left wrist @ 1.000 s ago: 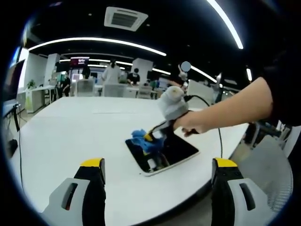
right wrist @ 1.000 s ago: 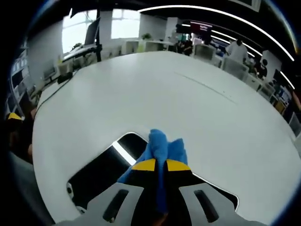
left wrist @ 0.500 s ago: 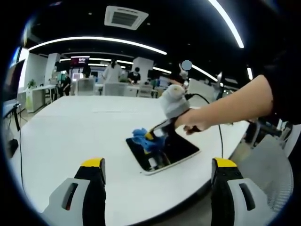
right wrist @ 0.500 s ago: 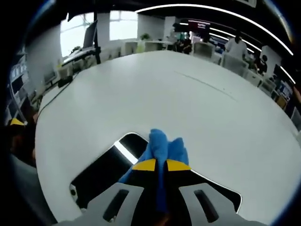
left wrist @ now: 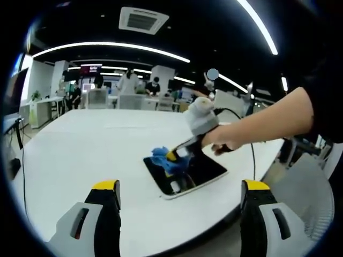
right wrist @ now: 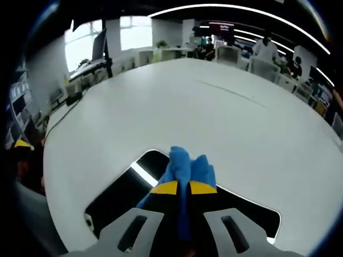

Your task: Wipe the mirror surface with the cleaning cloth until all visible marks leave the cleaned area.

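Note:
A flat rectangular mirror (left wrist: 201,174) (right wrist: 118,195) with a white rim lies on the white table (left wrist: 80,155). My right gripper (right wrist: 183,188) is shut on a bunched blue cloth (right wrist: 185,163) and presses it onto the mirror's far end. In the left gripper view the same cloth (left wrist: 162,158) sits at the mirror's upper left corner under the right gripper (left wrist: 176,156), held by a person's hand. My left gripper (left wrist: 179,193) hangs open above the table's near side, well short of the mirror, with nothing between its jaws.
The table (right wrist: 225,123) stretches wide around the mirror, with its near edge just beyond the mirror's lower corner (left wrist: 236,206). A cable (left wrist: 249,155) trails from the right gripper. Desks, chairs and people (left wrist: 128,85) stand far behind.
The right gripper has slid the cloth slightly along the mirror, so more of the dark glass shows in its view. The left gripper has held still.

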{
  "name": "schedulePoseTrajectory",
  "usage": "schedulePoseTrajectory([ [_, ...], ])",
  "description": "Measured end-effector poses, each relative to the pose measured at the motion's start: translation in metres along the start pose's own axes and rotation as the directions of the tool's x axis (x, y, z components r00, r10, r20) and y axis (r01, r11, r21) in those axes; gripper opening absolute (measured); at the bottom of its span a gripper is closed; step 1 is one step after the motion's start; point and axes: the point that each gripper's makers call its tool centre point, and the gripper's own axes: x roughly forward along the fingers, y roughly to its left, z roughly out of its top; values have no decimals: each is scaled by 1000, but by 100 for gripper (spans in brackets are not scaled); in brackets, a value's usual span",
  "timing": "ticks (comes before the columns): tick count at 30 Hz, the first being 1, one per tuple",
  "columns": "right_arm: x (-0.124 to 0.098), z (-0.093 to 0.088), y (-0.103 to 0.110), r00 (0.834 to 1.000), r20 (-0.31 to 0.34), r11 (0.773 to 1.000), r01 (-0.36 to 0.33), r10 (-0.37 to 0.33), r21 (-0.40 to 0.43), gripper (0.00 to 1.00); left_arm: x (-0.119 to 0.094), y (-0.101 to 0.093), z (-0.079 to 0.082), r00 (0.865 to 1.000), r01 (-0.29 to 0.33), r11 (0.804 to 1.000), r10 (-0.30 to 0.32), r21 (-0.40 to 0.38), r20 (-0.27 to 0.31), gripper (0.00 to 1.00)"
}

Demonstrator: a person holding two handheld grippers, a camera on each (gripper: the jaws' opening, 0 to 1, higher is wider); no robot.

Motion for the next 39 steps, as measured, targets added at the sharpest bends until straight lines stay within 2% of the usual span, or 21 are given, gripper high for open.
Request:
schedulePoseTrajectory([
  [21,-19,-14,26,999,-26,998,-44,43,-49,0,0,-2,0,1000,8,1000,-8,-1,0,92],
  [39,-35,-29,48,997,-11,995,-74,74,-65,0,-1,-1,1,1000,11,1000,-11,-3,6,92],
])
